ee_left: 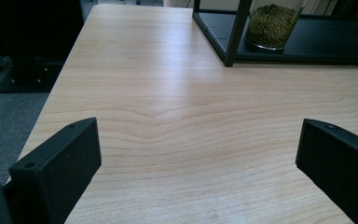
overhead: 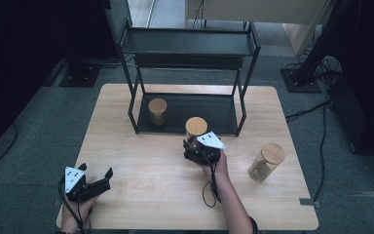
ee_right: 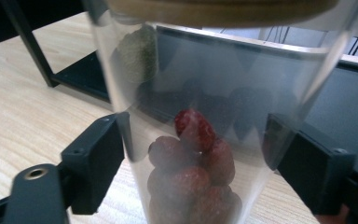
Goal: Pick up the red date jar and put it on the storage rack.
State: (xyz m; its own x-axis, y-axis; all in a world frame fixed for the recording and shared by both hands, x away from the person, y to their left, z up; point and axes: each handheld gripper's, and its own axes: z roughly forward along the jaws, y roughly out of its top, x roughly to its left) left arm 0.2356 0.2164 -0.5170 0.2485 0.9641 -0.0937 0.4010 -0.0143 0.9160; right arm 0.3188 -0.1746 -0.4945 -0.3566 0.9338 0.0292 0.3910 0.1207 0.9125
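Nearest the lens in the right gripper view stands the jar of red fruit [ee_right: 200, 140], a clear glass cylinder with a wooden lid, and the right gripper [ee_right: 196, 163] has its two black jaws pressed against the glass on either side, so the tongs are clenched on it. In the high view this jar stands on the table [overhead: 141, 161] just in front of the black rack [overhead: 187, 48], touching or nearly touching the rack's front edge. The rack's lower shelf already holds a jar of green contents [overhead: 157, 111] towards its left side; that placement looks done. A third jar [overhead: 266, 162] lies well apart on the right of the table, tilted, untouched. So, as I judge it, one jar is shelved, one is in hand at the threshold, and one is left to fetch. The left gripper [overhead: 90, 185] rests near the table's front left corner, jaws spread wide and grasping nothing.
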